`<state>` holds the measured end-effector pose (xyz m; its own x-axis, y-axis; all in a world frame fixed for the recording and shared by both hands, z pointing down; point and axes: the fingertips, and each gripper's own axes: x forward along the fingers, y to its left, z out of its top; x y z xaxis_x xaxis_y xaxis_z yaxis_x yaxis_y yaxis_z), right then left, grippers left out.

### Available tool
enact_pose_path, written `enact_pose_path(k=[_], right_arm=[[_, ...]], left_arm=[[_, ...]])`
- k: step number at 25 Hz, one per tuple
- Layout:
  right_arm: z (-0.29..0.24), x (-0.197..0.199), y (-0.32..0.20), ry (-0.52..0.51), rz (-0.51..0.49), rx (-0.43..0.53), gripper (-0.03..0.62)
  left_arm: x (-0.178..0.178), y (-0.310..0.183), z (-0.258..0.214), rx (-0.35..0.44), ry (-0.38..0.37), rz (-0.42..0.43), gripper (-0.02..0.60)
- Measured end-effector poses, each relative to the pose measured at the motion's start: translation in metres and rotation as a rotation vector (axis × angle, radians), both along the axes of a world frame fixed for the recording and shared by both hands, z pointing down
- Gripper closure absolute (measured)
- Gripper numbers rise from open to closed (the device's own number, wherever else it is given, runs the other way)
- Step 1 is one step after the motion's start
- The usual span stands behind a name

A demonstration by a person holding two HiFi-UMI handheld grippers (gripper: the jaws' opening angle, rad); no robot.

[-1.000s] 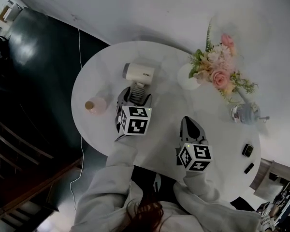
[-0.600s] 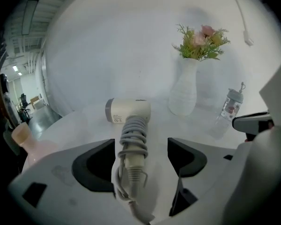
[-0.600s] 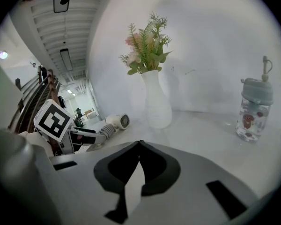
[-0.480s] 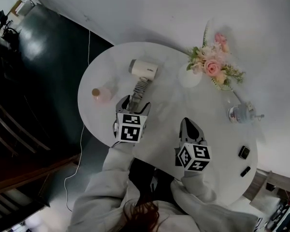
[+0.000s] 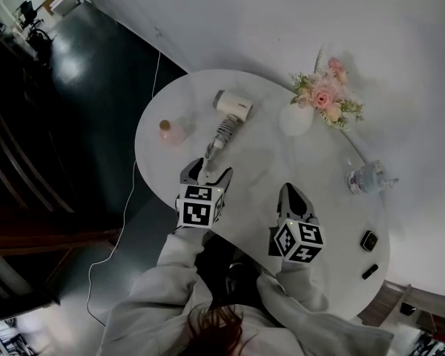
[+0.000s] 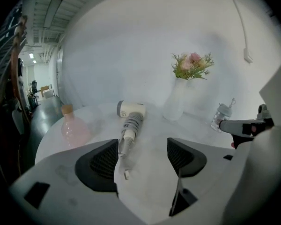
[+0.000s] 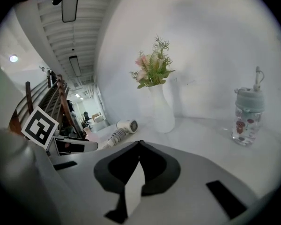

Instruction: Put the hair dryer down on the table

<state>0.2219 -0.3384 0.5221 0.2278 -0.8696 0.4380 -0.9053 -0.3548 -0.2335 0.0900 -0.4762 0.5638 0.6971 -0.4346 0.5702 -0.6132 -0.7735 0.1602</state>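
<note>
Left gripper (image 5: 208,170) backed off, jaws released — hair dryer (image 5: 230,110) lies on table (image 5: 259,162), task done; right gripper (image 5: 291,193) clenched, empty.

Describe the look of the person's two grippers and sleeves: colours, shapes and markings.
Both the left gripper and the right gripper have pale grey bodies with dark, tapered jaws; the left's pads show a grid texture. Each carries a white cube printed with black square markers. The person wears light grey long sleeves.

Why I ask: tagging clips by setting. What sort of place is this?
Probably an open office: office chairs down the dark hall, strip ceiling lights, a railing beside the white table.
</note>
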Motion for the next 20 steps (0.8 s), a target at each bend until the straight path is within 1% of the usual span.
enact_pose_path(k=[8, 12, 15, 20], right_arm=[[-0.018, -0.013, 0.024, 0.022, -0.048, 0.043, 0.545], [-0.036, -0.025, 0.03, 0.045, -0.069, 0.076, 0.545], [-0.046, -0.035, 0.037, 0.055, -0.082, 0.094, 0.545], [-0.06, -0.049, 0.046, 0.062, -0.115, 0.123, 0.545]], left_arm=[[-0.036, 0.04, -0.025, 0.013, 0.074, -0.095, 0.259], [-0.064, 0.059, -0.04, 0.027, 0.119, -0.141, 0.259], [-0.081, 0.077, -0.049, 0.02, 0.156, -0.154, 0.259], [-0.101, 0.098, -0.063, 0.028, 0.215, -0.172, 0.262]])
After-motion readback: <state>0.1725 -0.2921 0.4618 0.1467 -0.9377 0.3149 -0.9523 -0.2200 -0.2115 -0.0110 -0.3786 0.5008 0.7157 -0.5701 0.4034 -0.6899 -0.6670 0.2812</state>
